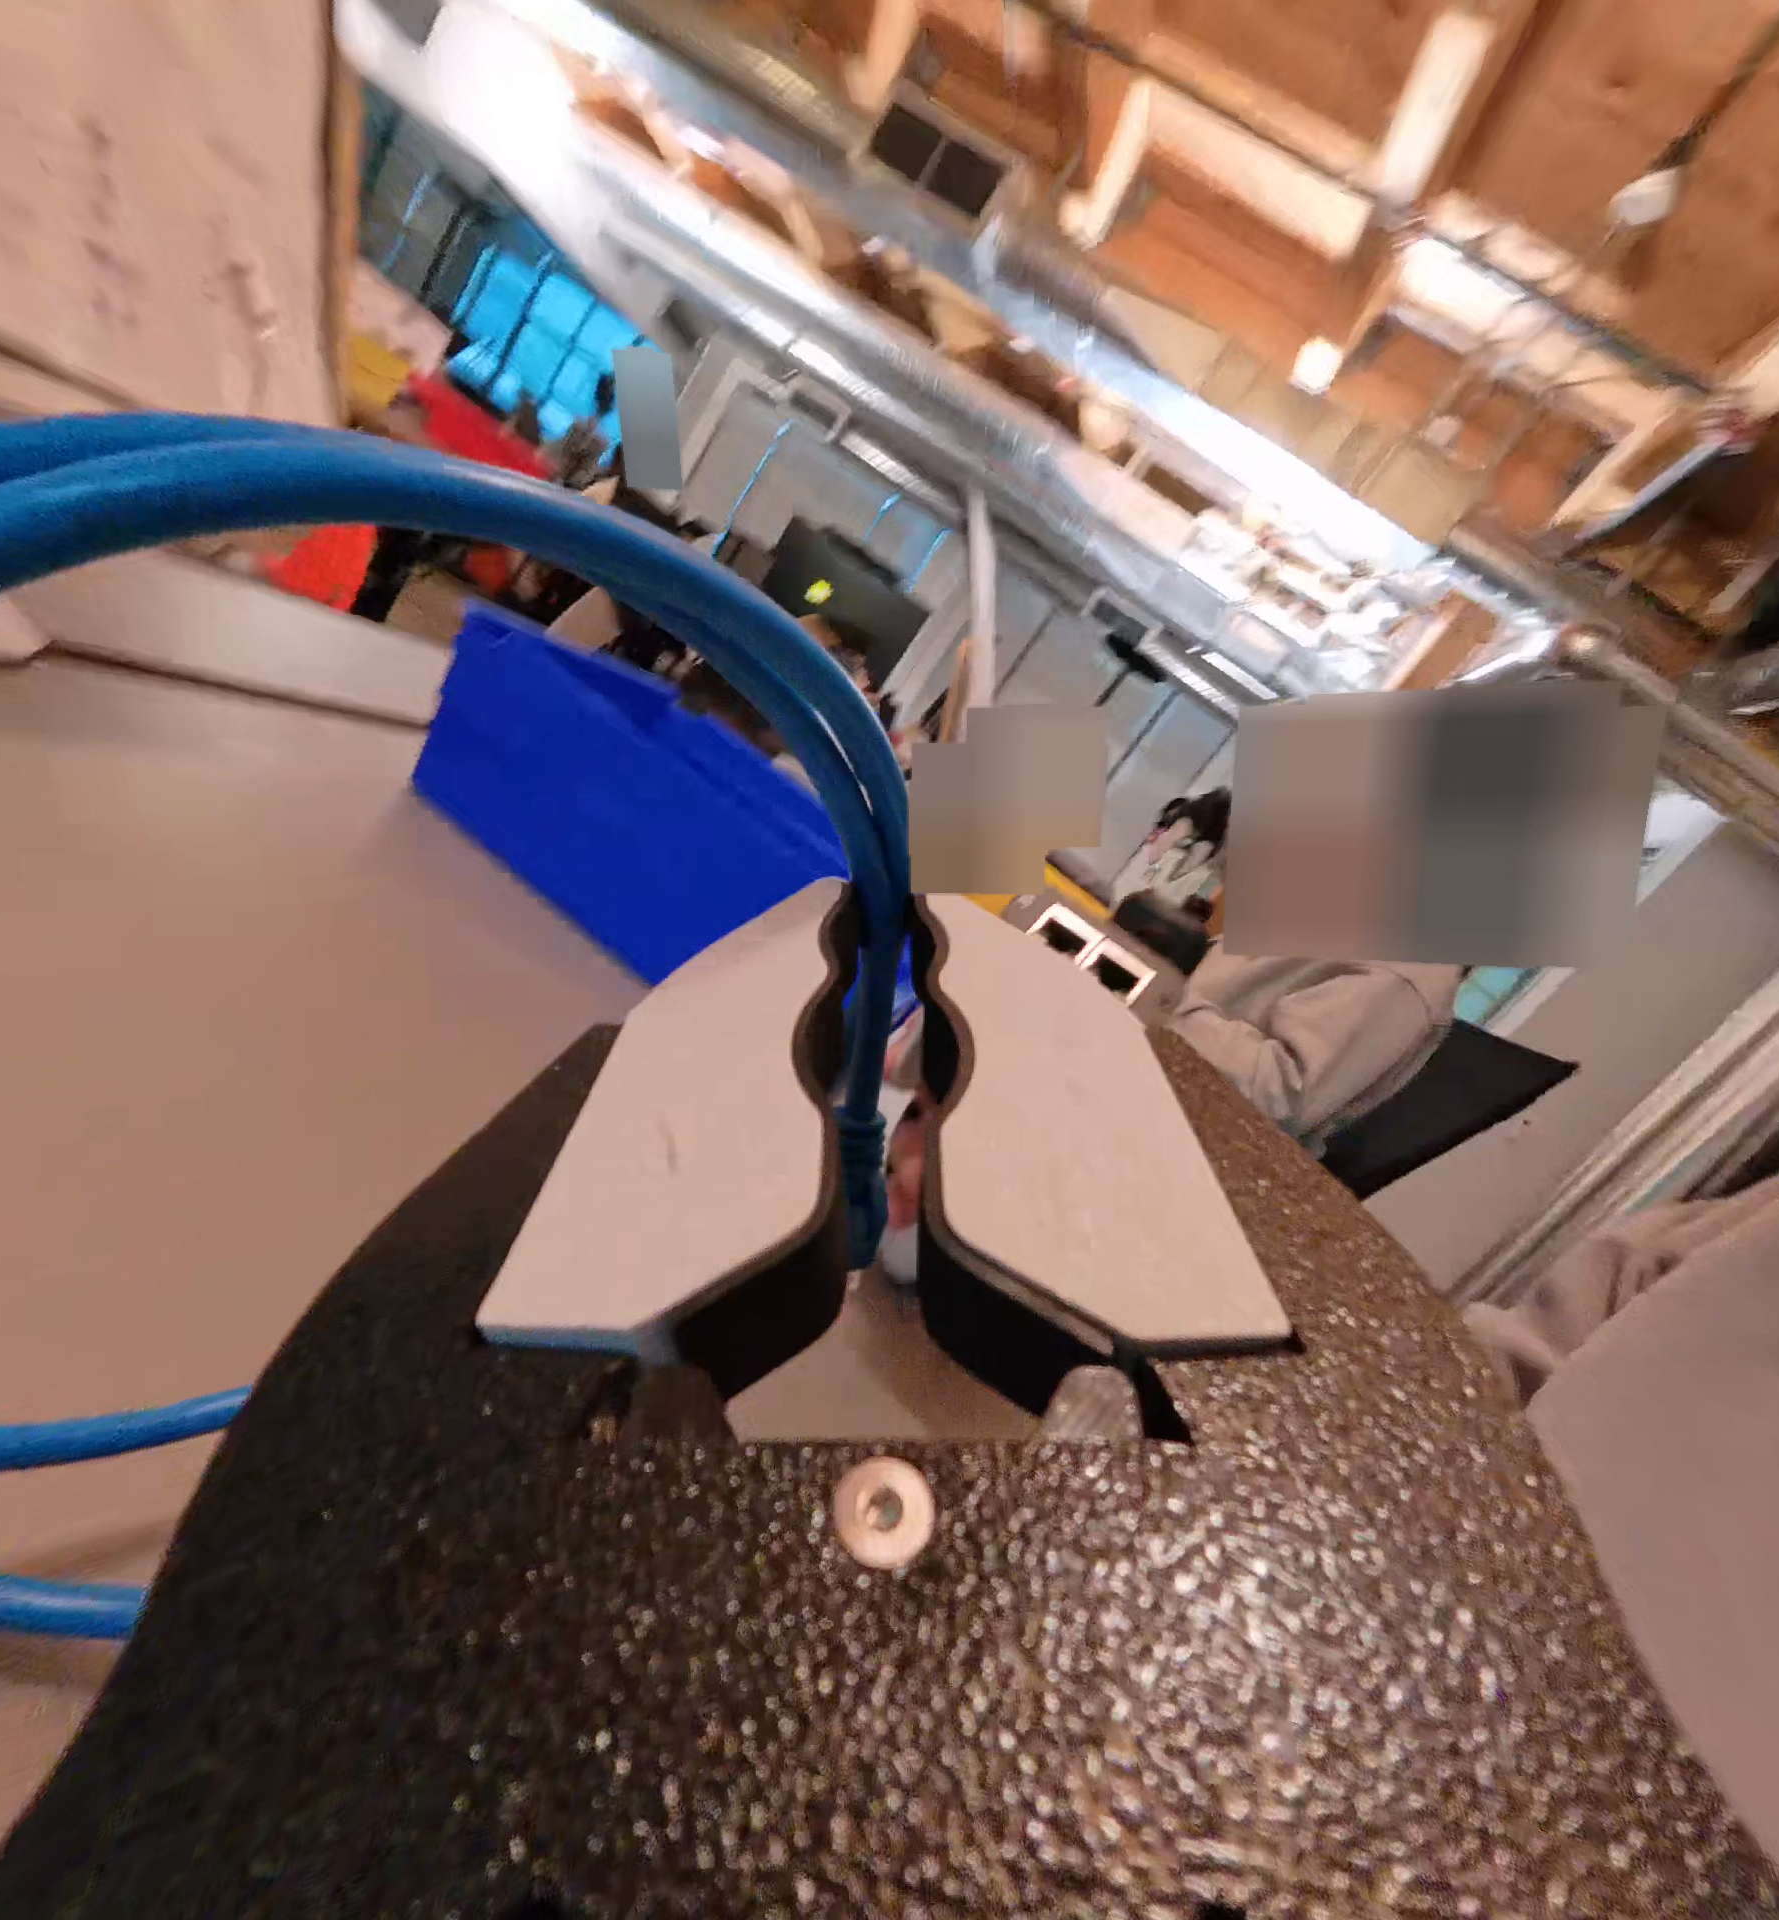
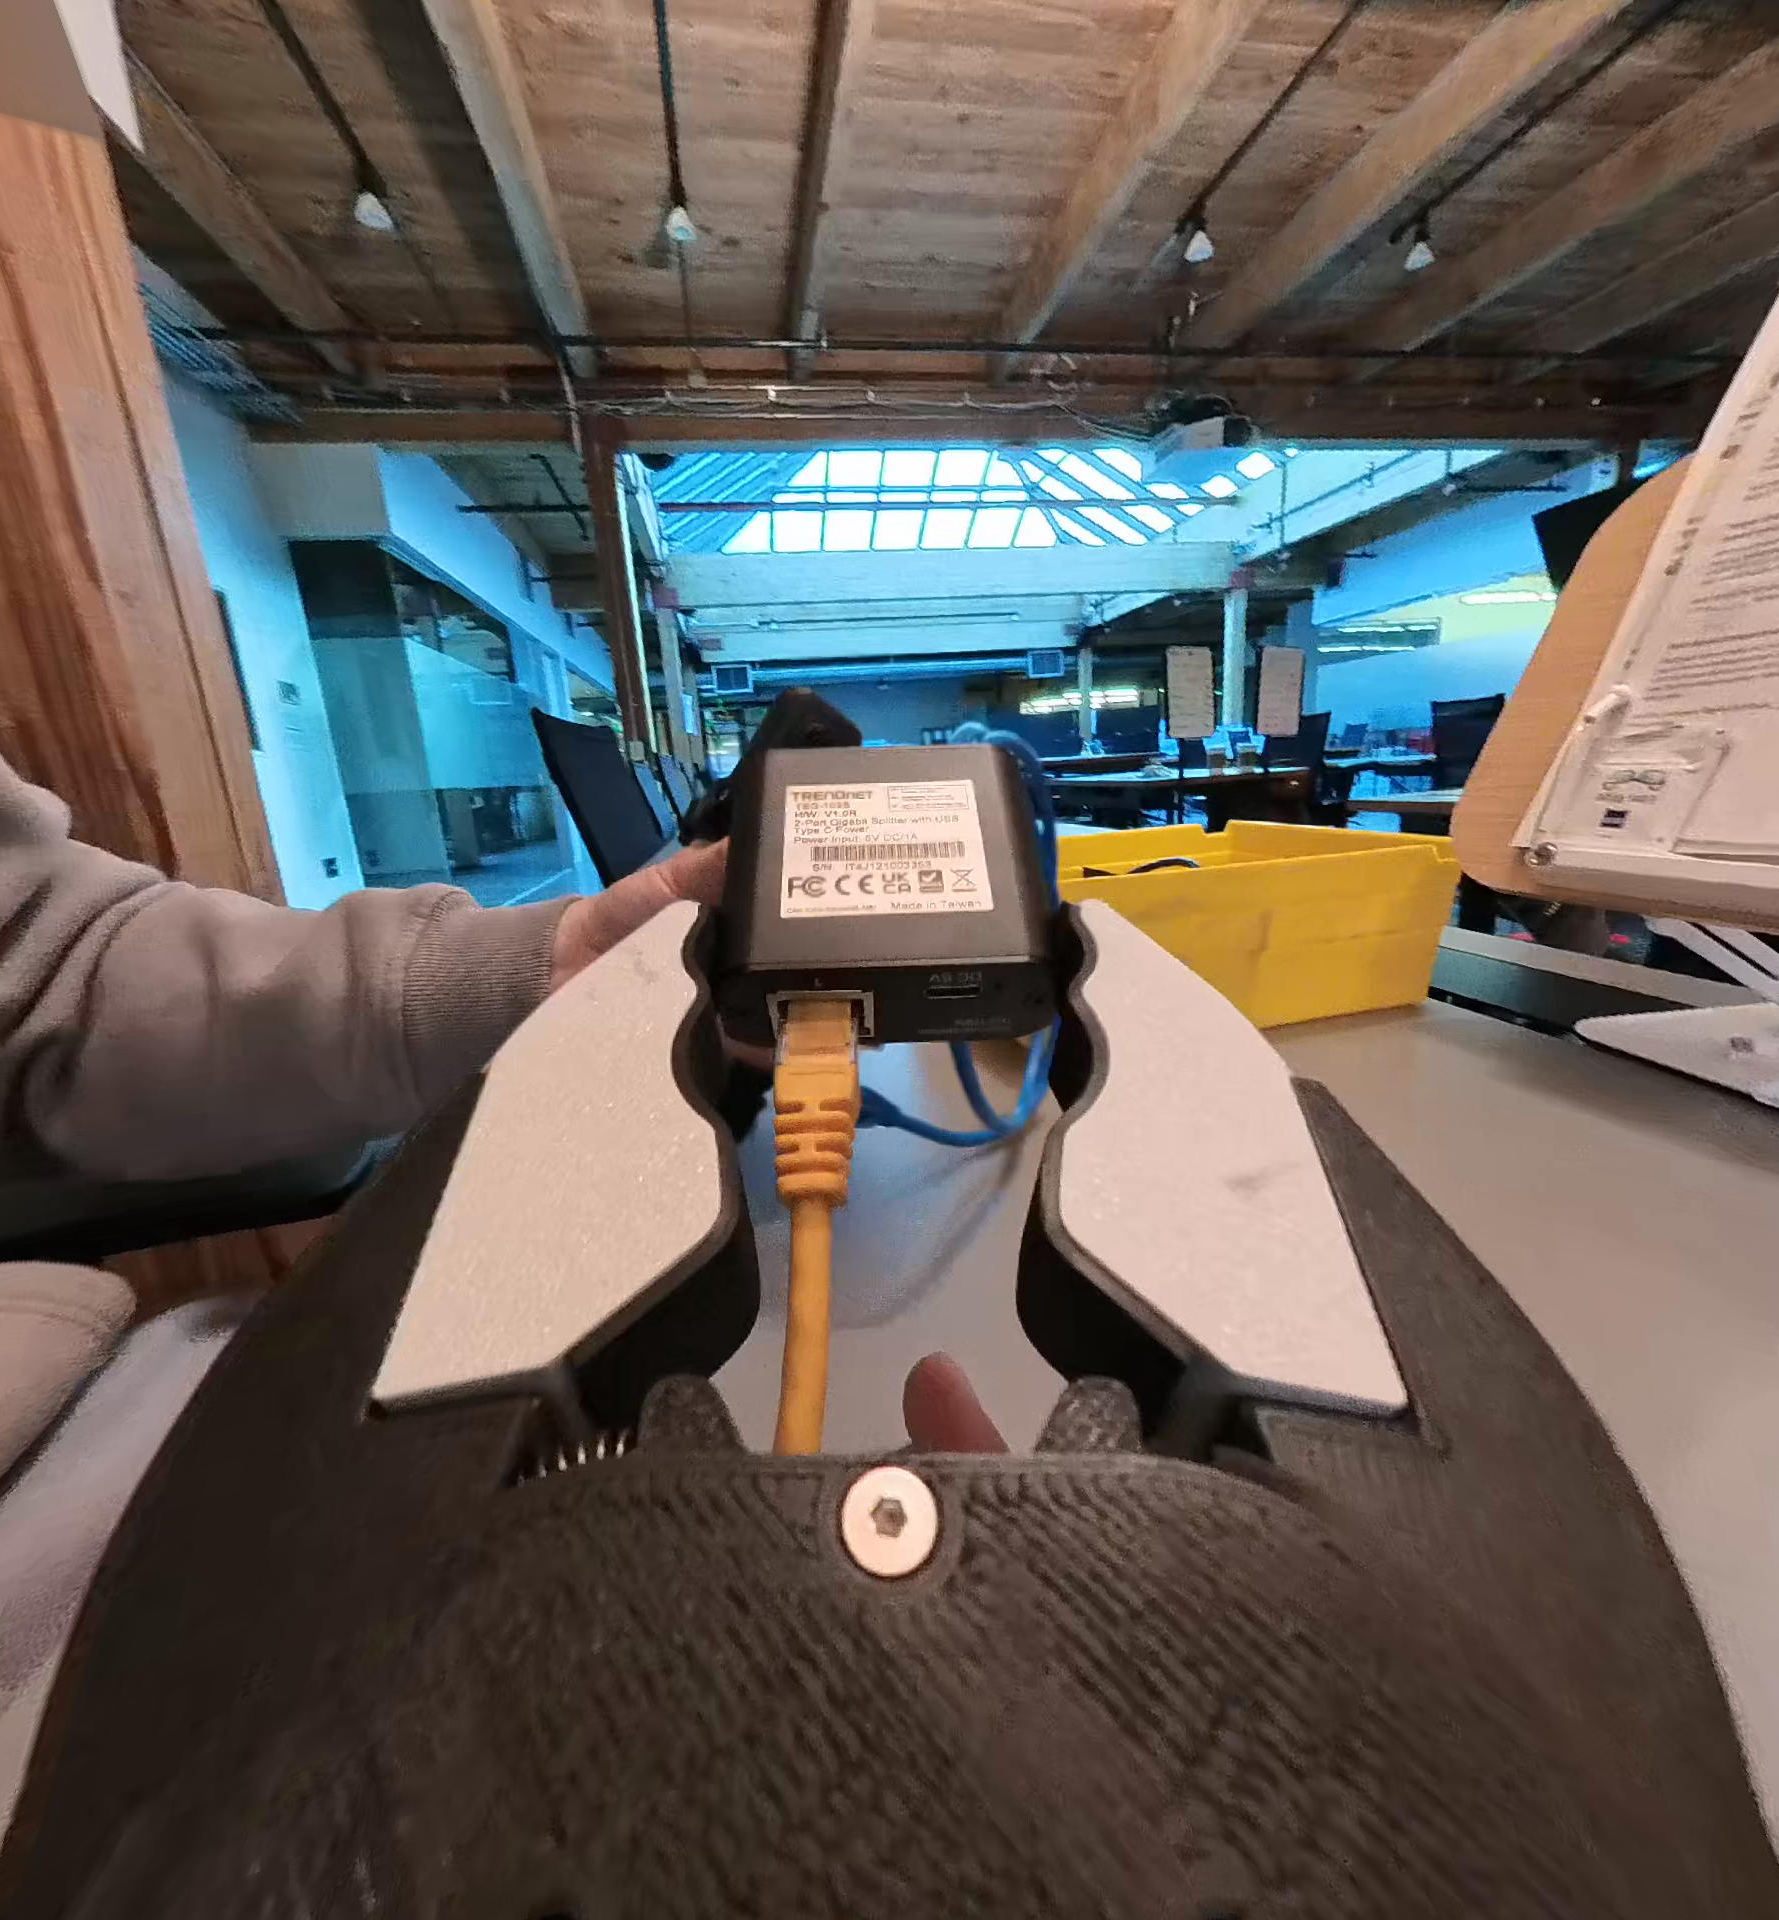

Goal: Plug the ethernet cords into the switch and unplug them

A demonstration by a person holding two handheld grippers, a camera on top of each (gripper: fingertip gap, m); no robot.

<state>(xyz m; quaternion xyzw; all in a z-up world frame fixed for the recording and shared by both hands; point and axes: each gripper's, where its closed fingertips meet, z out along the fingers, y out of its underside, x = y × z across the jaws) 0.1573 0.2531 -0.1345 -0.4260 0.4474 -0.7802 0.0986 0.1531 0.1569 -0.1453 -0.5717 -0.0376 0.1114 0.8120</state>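
The right gripper [image 2: 880, 940] has its jaws clamped on either side of a small black switch [image 2: 880, 883], holding it up off the grey table [image 2: 1487, 1195] with its underside turned up; there's a white sticker [image 2: 883, 847] on that face carrying printed text, a barcode and a row of compliance marks, and some faint lettering by a small port on the front edge. A yellow ethernet cord [image 2: 810, 1174] is seated in the port on the switch's near face and runs straight back between the fingers toward the handle. Just behind the switch a person's hand [image 2: 636, 899] in a grey sleeve comes in from the left, and blue cord [image 2: 978, 1101] loops down onto the table below. Off to the right sits a yellow bin [image 2: 1280, 914], and beyond it a clipboard on a stand [image 2: 1695, 727] holding printed pages. The left gripper [image 1: 880, 920] has its jaws nearly together around a blue ethernet cord [image 1: 511, 499], which arches up and left out of the tips, its booted plug end [image 1: 862, 1174] hanging down between the fingers; whether the pads actually pinch it I can't tell. A blue bin [image 1: 604, 790] stands on the table behind, and more blue cord [image 1: 85, 1439] trails at the left edge
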